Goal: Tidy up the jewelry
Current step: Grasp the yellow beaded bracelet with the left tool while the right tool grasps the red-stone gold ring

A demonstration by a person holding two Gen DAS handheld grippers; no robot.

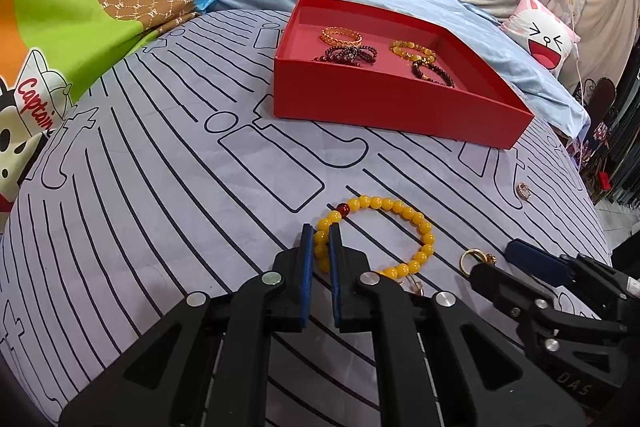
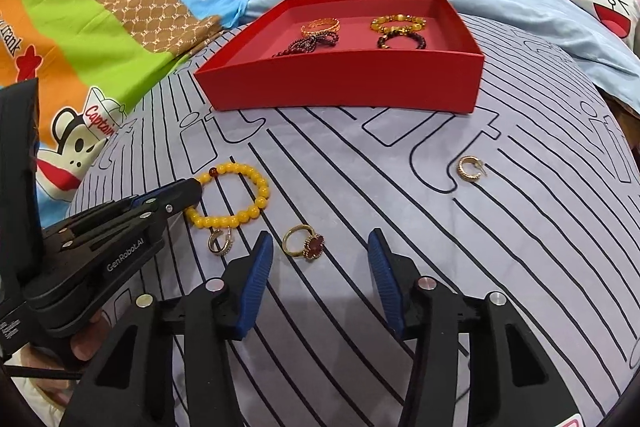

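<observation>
Since the left hand-held gripper is nipped shut on the yellow bead bracelet, it's probably headed for the red box ahead. Right hand-held gripper sits wide open, empty, ring between its fingers.

four bracelets in red box; one yellow bracelet, one ring, two earrings outside

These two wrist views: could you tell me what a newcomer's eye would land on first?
Probably the red box at the back of the striped sheet, holding several bracelets. Next, the yellow bead bracelet in front, with the left gripper closed around its beads. The right gripper hangs open just before a gold ring with a red stone.
</observation>
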